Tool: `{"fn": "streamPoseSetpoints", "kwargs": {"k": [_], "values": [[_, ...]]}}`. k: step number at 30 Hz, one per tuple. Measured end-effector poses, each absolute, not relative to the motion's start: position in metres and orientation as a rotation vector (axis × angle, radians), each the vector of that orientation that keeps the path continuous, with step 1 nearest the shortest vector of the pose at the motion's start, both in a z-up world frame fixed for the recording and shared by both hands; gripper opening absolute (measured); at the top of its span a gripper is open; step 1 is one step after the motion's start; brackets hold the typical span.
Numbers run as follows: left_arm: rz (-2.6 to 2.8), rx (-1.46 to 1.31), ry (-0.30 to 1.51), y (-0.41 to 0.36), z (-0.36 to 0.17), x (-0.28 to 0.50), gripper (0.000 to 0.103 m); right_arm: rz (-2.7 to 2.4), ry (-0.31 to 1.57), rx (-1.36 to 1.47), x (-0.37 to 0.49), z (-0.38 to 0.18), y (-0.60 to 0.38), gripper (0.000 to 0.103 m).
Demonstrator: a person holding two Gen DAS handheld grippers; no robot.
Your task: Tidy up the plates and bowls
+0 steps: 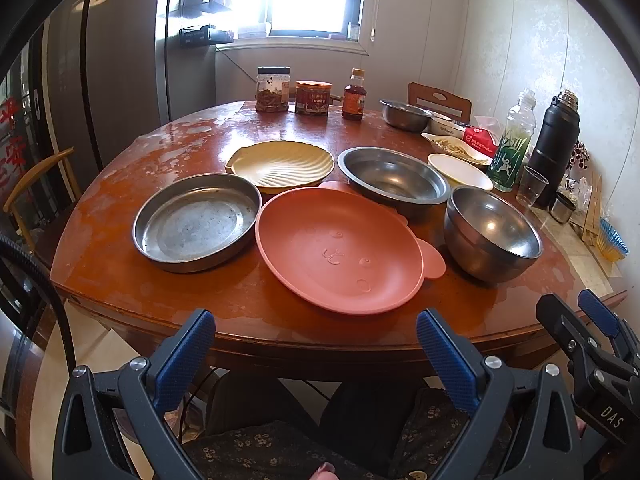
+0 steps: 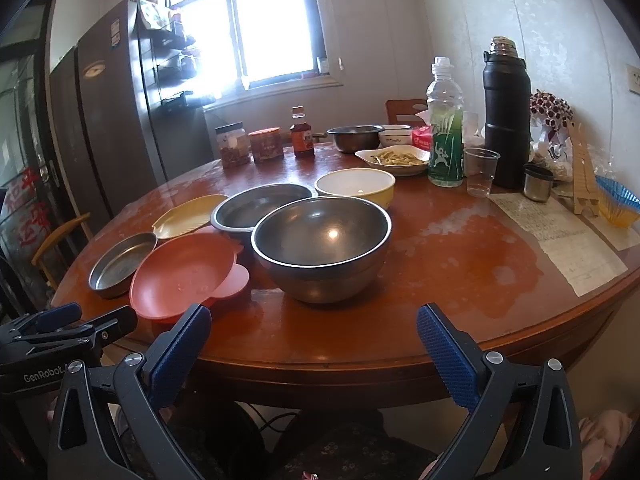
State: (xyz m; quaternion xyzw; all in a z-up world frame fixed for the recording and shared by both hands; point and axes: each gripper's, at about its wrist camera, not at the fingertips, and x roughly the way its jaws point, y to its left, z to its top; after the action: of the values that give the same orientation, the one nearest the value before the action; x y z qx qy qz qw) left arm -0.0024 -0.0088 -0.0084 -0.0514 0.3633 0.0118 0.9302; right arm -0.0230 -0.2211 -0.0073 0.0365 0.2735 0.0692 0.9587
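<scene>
- Left gripper (image 1: pixel 316 344) and right gripper (image 2: pixel 314 340), lower frame: jaws wide, empty, short of the table edge.
- Pink plate (image 1: pixel 340 248), centre: overlapping the shell plate; lifting may drag it.
- Deep steel bowl (image 2: pixel 322 244), centre: smooth curved wall may slip between pads.
- Plastic cup (image 2: pixel 481 172), upper right: reaching past risks toppling it.

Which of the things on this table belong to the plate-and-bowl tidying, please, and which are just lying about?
For the job: pink plate, flat steel pan, yellow shell dish, shallow steel bowl, deep steel bowl, white bowl.

Lying about: jars, sauce bottle, drink bottle, black flask, plastic cup.
</scene>
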Motion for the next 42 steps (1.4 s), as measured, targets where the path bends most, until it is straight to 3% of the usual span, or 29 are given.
{"fn": "streamPoseSetpoints", "kwargs": {"k": [42], "values": [[0.034,-0.076,0.747,-0.0121,-0.0086,-0.005,0.102,0.169,0.546,0.071,-0.0264,-0.0043,-0.217,0.103]]}}
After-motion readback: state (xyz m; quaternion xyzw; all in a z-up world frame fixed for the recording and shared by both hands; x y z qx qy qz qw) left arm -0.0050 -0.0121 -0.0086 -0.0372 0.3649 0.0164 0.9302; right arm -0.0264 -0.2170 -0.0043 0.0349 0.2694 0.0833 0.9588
